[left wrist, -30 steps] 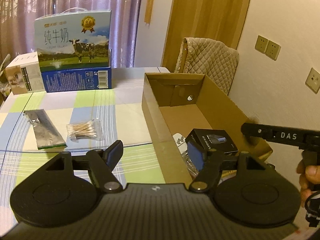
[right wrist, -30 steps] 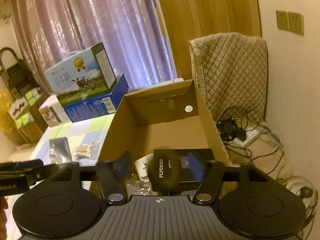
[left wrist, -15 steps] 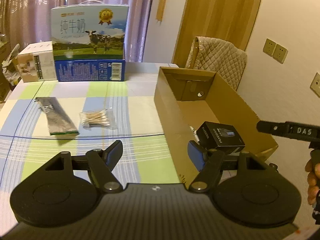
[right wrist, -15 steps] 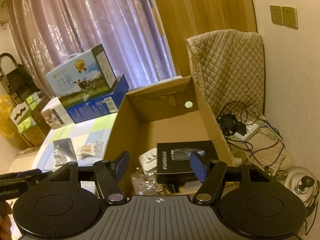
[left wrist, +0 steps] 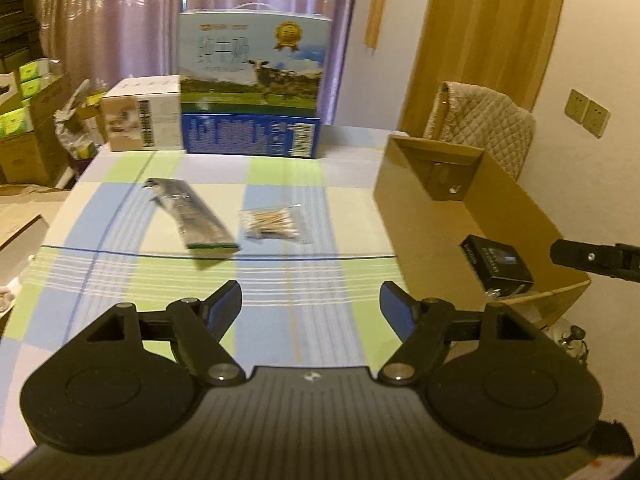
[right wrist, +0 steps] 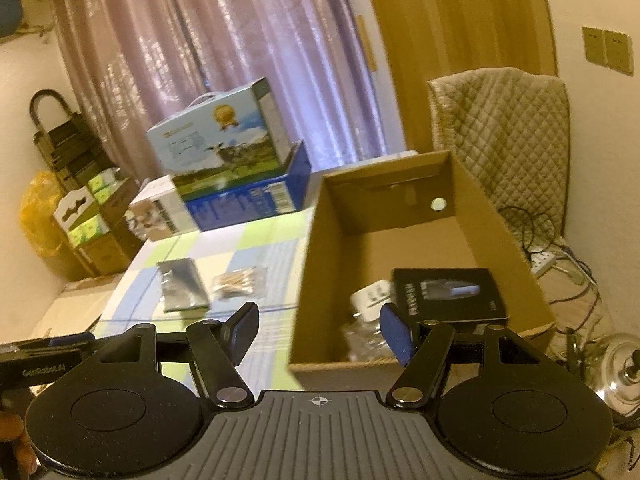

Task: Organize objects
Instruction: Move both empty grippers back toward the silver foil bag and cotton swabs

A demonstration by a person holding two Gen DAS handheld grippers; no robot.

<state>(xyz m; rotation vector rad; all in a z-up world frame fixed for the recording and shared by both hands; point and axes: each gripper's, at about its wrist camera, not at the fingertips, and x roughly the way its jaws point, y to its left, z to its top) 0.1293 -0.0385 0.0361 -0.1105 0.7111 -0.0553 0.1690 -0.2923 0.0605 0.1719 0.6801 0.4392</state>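
A brown cardboard box (left wrist: 416, 208) (right wrist: 316, 264) stands open at the table's right edge. Inside it lie a black product box (left wrist: 496, 262) (right wrist: 444, 294), a white plug-like item (right wrist: 370, 298) and some clear plastic (right wrist: 360, 338). On the checked tablecloth lie a silver foil packet (left wrist: 190, 212) (right wrist: 182, 284) and a bag of cotton swabs (left wrist: 272, 224) (right wrist: 239, 282). My left gripper (left wrist: 311, 308) hangs open over the table's near part, empty. My right gripper (right wrist: 318, 330) is open and empty, over the box's near left corner.
A milk carton case (left wrist: 252, 88) on a blue box and a small white carton (left wrist: 140, 118) stand at the table's far edge. A chair with a quilted cover (right wrist: 500, 128) is behind the cardboard box. Cables and a power strip (right wrist: 546, 258) lie on the floor, and a metal pot lid (right wrist: 624, 364).
Both grippers have pulled back and swung left, away from the cardboard box. The black product box lies in the box, free of the right gripper's fingers, which earlier flanked it.
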